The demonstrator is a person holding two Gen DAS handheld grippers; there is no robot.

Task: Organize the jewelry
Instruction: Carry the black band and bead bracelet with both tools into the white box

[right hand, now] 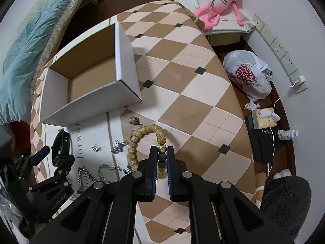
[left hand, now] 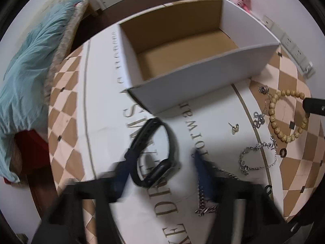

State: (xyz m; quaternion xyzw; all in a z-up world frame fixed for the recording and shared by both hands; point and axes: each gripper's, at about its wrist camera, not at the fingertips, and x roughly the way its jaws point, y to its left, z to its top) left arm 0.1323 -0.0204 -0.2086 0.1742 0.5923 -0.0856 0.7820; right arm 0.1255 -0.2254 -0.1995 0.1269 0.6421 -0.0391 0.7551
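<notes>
2 grippers work: right gripper (right hand: 162,152) pinches the bead bracelet (right hand: 142,135); left gripper (left hand: 162,160) spread around the watch (left hand: 154,152). Next, lift beads into box (right hand: 91,89).

Wooden bead bracelet (right hand: 142,138) lifted upright, black watch (left hand: 154,152) lying flat

A checkered tablecloth (right hand: 182,85) covered the table, bearing an open cardboard box (right hand: 91,77), black watch (left hand: 154,152), bead bracelet (left hand: 288,116) and silver chains (left hand: 258,158).
</notes>
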